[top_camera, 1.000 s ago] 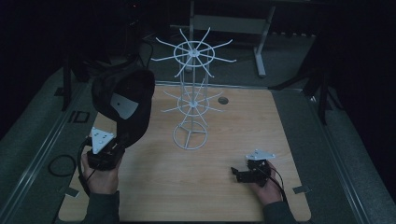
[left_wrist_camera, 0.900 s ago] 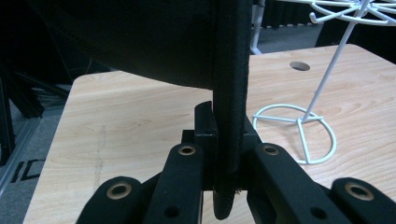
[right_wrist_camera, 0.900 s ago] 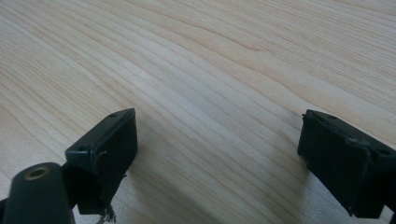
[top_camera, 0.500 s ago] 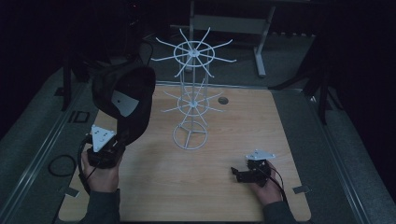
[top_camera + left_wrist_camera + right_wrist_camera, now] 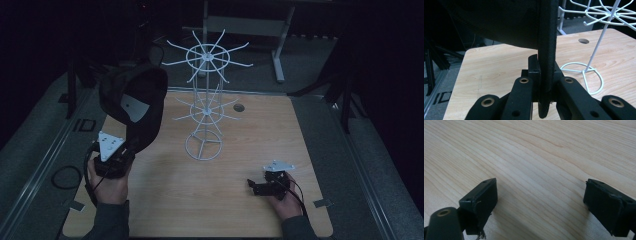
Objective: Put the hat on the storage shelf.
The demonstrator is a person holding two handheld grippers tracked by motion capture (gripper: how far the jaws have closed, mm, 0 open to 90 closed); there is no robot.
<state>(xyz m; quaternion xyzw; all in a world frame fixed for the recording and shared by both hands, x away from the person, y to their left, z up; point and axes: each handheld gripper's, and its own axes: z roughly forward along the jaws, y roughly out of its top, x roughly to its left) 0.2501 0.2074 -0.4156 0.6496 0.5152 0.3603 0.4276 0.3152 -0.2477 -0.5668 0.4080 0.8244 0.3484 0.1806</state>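
Observation:
A black cap [image 5: 135, 100] hangs up in the air over the table's left side, its white inner label facing me. My left gripper [image 5: 131, 146] is shut on the cap's brim, and in the left gripper view the brim [image 5: 546, 50] stands on edge between the jaws of the left gripper [image 5: 545, 72]. A white wire hat rack [image 5: 205, 107] with two tiers of hooked arms stands mid-table, to the right of the cap; its ring base and pole [image 5: 599, 42] lie ahead and right of the left gripper. My right gripper [image 5: 252, 186] rests low at the front right, open, with bare wood between the jaws of the right gripper [image 5: 540, 202].
The wooden table [image 5: 260, 135] has a round cable hole [image 5: 239, 107] behind the rack. A cable loop [image 5: 65, 176] lies on the grey floor at the left. A metal stand's legs [image 5: 277, 55] rise beyond the far edge.
The left gripper and the cap have shifted only very slightly upward. The right gripper has stayed where it was.

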